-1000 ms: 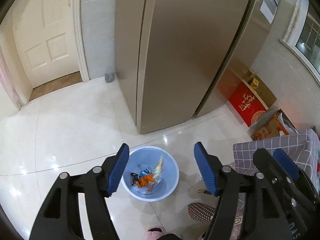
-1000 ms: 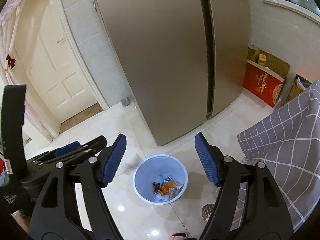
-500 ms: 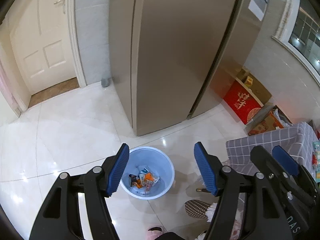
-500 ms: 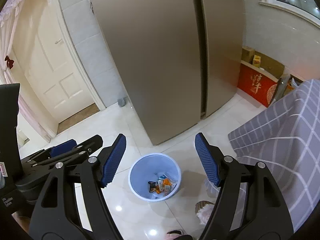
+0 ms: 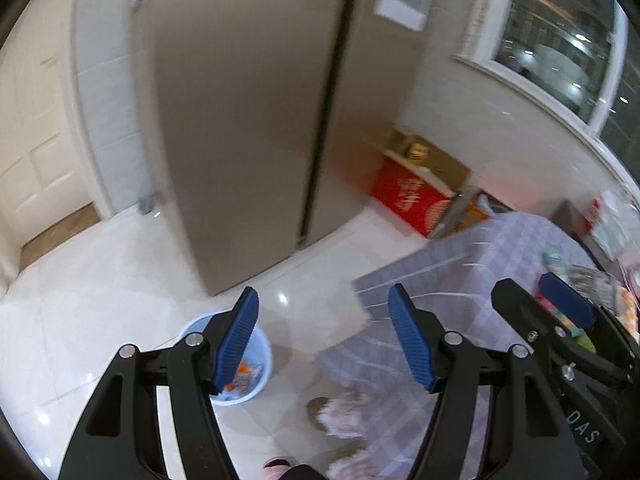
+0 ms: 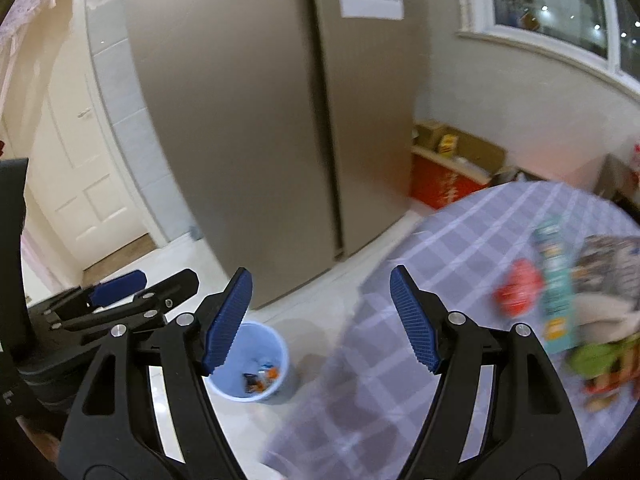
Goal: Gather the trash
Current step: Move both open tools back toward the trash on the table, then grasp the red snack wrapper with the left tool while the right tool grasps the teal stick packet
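Observation:
A light blue bin (image 5: 250, 376) (image 6: 264, 360) stands on the tiled floor with several wrappers in its bottom. My left gripper (image 5: 324, 336) hangs open and empty high above the floor, between the bin and the table. My right gripper (image 6: 322, 320) is open and empty too, over the table's left edge. On the grey checked tablecloth (image 6: 460, 248) lie blurred pieces of trash: a teal packet (image 6: 554, 280), a red item (image 6: 516, 290), green wrappers (image 6: 592, 360). The right gripper's blue fingers (image 5: 564, 306) show at the right of the left wrist view.
A tall beige fridge (image 5: 248, 120) (image 6: 260, 120) stands behind the bin. A red box (image 5: 412, 200) and cardboard boxes sit against the wall under a window (image 6: 560, 4). A white door (image 6: 88, 184) is far left. A slippered foot (image 5: 278, 464) shows below.
Both grippers have risen and swung right, away from the bin. The bin now sits at lower left, and the checked table with its trash has come into view. Both stay open.

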The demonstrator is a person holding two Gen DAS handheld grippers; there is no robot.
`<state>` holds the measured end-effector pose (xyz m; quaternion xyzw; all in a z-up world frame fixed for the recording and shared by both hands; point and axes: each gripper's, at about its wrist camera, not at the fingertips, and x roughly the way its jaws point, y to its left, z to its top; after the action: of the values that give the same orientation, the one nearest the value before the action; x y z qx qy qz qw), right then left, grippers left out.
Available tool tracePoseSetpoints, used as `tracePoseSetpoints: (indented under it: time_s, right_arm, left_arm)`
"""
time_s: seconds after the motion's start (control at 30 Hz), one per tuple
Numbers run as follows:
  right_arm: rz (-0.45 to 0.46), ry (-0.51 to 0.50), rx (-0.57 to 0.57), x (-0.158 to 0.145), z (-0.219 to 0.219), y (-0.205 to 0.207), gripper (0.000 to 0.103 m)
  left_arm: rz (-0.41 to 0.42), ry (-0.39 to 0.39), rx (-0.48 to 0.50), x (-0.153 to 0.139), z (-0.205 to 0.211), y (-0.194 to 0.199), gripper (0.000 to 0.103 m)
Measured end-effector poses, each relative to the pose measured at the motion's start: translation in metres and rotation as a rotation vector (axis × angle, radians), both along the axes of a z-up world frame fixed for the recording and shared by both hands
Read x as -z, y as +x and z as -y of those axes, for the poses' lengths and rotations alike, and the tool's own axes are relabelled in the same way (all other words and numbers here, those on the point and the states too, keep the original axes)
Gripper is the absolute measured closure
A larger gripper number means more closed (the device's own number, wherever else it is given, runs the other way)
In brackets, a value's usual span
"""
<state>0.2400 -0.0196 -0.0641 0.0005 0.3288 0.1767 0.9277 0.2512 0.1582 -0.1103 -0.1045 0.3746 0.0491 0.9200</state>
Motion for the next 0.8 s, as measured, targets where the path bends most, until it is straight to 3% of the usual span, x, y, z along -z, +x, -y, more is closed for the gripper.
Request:
tracePoseSetpoints:
  time_s: [0.2,0.43,0.67,0.73,0.8]
  right_arm:
    - [0.036,-0.060,0.108,-0.020,0.075,0.006,0.032]
    - [0.001,-0.100,0.214,-0.017,0.150,0.026,0.032]
    - [-0.057,-0.118,0.229,0.004,0.175,0.039,0.032]
    - [-0.064,-0.132,0.229,0.008,0.178,0.040,0.032]
    - [-0.070,-0.136,0.225,0.011,0.178,0.042,0.032]
  left_arm:
    - [0.029,0.016,0.163,-0.013,0.082,0.025,0.037]
    - [-0.010,0.089,0.336,0.005,0.166,0.057,0.037]
    - [-0.040,0.184,0.464,0.027,0.227,0.070,0.037]
    - [-0.062,0.194,0.470,0.035,0.230,0.075,0.045]
    - [-0.099,0.155,0.470,0.044,0.226,0.082,0.054]
